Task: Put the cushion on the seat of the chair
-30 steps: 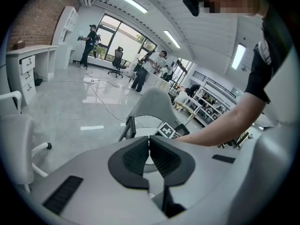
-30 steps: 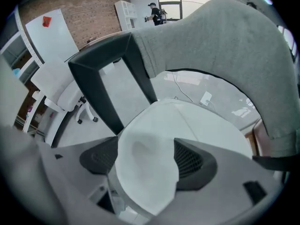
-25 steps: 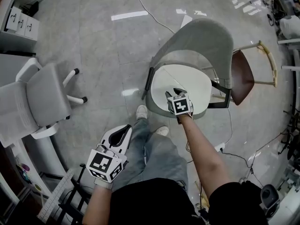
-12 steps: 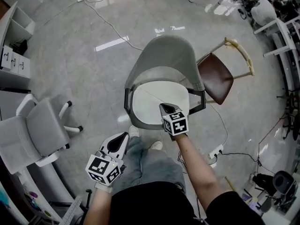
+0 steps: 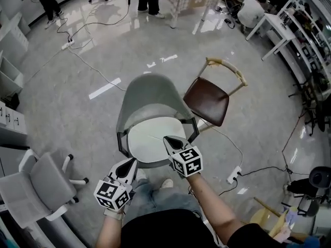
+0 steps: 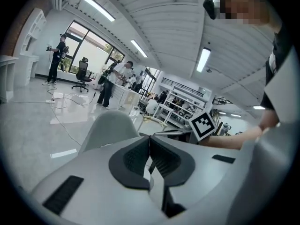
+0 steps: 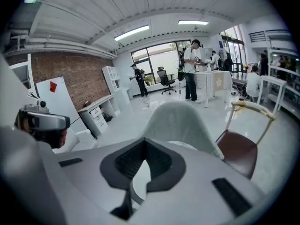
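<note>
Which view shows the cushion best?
Head view: nearly the whole white cushion lies on the grey chair. Right gripper view catches only a sliver; left gripper view shows just the chair's back.

Right tool (image 7: pixel 144 144), jaws together (nothing between them), faced the grey chair (image 7: pixel 180 118); a brown chair (image 7: pixel 239 154) stood just beside it.

Grey shell chair (image 5: pixel 150 99), backrest and arms closing seat on three sides, front edge open, brown-seated chair (image 5: pixel 208 101) just beside its right, floor (image 5: pixel 77 123) clear at left, power strip (image 5: pixel 234 174) near front right.
</note>
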Available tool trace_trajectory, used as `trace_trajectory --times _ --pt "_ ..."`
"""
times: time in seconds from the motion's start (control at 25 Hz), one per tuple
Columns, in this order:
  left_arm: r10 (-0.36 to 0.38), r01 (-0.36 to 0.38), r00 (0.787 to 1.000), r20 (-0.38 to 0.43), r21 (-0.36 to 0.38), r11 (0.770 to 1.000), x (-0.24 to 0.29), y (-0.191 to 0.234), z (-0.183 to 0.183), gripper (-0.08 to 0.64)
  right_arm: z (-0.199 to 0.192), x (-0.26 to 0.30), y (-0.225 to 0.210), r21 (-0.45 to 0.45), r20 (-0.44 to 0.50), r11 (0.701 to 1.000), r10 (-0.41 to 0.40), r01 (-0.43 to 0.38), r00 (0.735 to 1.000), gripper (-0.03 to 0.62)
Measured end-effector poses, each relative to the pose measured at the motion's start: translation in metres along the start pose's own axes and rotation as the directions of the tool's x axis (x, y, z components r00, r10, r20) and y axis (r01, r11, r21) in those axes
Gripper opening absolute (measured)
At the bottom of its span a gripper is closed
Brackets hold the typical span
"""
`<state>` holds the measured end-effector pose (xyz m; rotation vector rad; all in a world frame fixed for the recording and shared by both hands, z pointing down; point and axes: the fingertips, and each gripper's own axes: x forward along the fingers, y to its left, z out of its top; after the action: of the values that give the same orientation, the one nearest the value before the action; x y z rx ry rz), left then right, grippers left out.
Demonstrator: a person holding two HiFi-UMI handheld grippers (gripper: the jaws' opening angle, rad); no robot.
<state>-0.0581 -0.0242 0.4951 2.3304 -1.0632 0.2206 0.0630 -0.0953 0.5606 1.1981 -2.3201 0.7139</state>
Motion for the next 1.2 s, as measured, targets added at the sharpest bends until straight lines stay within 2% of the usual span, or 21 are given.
trace_trajectory --times 0.28,0.6,0.84,1.2 --pt "-0.108 0.107 0.994 0.004 0.098 0.989 0.034 -0.038 0.044 0.012 0.056 -0.068 -0.025 0.043 0.153 0.996 -0.083 0.077 0.985 0.008" --pt "-0.223 0.222 0.975 -0.015 0.177 0.959 0.064 -0.080 0.079 0.012 0.097 -0.141 -0.052 0.104 0.294 0.980 -0.191 0.168 0.937 0.008" --pt "-0.296 0.291 0.955 -0.010 0.223 0.930 0.078 -0.108 0.102 0.012 0.111 -0.176 -0.053 0.099 0.348 0.974 -0.227 0.205 0.909 0.008" --pt "-0.348 0.333 0.938 0.004 0.280 0.900 0.083 -0.130 0.121 0.012 0.111 -0.205 -0.042 0.096 0.394 0.970 -0.243 0.223 0.886 0.008"
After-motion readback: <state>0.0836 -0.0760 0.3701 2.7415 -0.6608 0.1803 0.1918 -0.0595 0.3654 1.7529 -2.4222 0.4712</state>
